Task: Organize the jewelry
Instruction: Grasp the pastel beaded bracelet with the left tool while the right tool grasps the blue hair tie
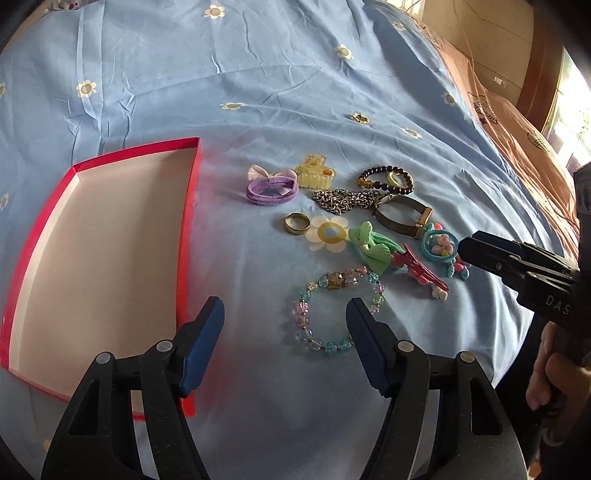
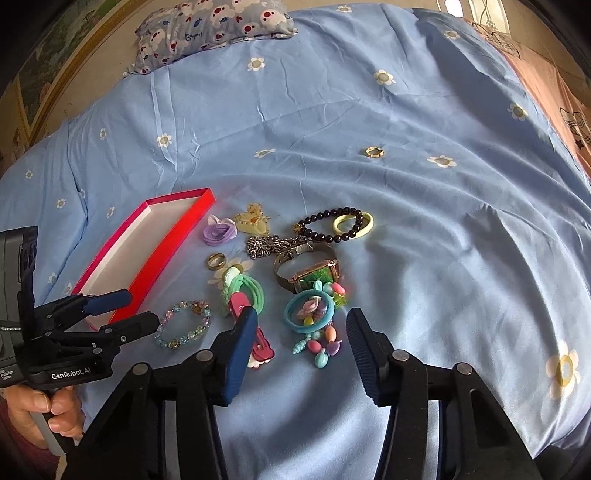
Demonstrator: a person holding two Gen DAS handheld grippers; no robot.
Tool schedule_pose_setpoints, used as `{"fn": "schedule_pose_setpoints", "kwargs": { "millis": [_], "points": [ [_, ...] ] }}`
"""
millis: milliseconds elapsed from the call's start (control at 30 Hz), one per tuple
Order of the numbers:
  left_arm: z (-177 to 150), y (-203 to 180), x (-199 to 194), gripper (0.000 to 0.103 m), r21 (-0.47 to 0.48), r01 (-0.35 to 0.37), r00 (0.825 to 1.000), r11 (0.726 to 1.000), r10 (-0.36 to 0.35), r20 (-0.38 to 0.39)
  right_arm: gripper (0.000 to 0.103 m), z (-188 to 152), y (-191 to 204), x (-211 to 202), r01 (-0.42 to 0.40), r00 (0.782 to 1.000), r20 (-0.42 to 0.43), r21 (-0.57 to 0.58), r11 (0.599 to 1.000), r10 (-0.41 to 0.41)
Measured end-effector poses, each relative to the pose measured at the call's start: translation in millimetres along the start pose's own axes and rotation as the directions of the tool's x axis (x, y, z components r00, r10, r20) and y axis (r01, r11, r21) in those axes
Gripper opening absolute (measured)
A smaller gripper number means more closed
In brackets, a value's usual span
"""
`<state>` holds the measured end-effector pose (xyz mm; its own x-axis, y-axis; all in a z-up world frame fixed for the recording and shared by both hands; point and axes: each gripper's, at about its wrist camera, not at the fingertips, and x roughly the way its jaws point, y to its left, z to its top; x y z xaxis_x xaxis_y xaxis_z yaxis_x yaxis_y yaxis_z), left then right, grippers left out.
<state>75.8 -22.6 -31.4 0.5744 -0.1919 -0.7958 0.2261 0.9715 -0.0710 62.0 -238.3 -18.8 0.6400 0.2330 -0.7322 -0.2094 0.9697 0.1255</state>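
Note:
A pile of jewelry lies on a blue flowered bedsheet. A pastel bead bracelet (image 1: 338,312) (image 2: 183,325) lies just ahead of my open, empty left gripper (image 1: 284,314). A teal charm bracelet (image 2: 309,314) (image 1: 441,245) lies just ahead of my open, empty right gripper (image 2: 301,326). A gold ring (image 1: 297,222) (image 2: 216,260), a purple hair tie (image 1: 266,189), a silver chain (image 1: 343,200), a watch (image 2: 306,271), a dark bead bracelet (image 2: 330,223) and a pink clip (image 1: 421,271) lie around them. The empty red box (image 1: 122,236) (image 2: 166,243) sits left of the pile.
A yellow claw clip (image 1: 314,171) and a green bow tie (image 1: 373,247) lie in the pile. A small gold ring (image 2: 374,151) lies apart, farther back. A patterned pillow (image 2: 214,26) is at the bed's head. A brown cover (image 1: 517,122) lies to the right.

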Motion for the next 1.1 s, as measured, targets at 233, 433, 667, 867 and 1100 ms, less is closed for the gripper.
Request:
{"fn": "schedule_pose_setpoints", "kwargs": {
  "millis": [233, 433, 667, 867, 1100],
  "points": [
    [1.7, -5.0, 17.9, 0.068, 0.029, 0.024, 0.998, 0.999, -0.023, -0.051, 0.026, 2.5, -8.3, 20.4, -0.01, 0.998, -0.057, 0.035, 0.999, 0.012],
    [-2.3, -9.8, 26.1, 0.053, 0.06, 0.045, 0.997, 0.997, -0.042, -0.062, 0.005, 1.8, -8.3, 23.8, -0.018, 0.998, -0.055, 0.041, 0.999, 0.02],
    [-0.6, -11.7, 23.1, 0.007, 0.07, 0.104, 0.993, 0.992, -0.1, -0.059, 0.004, 8.2, -4.5, 15.1, -0.028, 0.999, -0.022, 0.035, 0.999, 0.028],
    [-1.2, -6.0, 8.0, 0.006, 0.034, 0.136, 0.99, 0.99, -0.135, -0.025, 0.004, 13.7, 6.6, 5.1, -0.056, 0.998, 0.005, 0.018, 0.998, 0.056],
    [4.3, 10.0, -22.9, 0.006, -0.008, 0.149, 0.988, 0.989, -0.148, 0.046, 0.004, 22.0, 26.2, 3.0, -0.093, 0.996, 0.016, -0.008, 0.996, 0.093]
  ]
}}
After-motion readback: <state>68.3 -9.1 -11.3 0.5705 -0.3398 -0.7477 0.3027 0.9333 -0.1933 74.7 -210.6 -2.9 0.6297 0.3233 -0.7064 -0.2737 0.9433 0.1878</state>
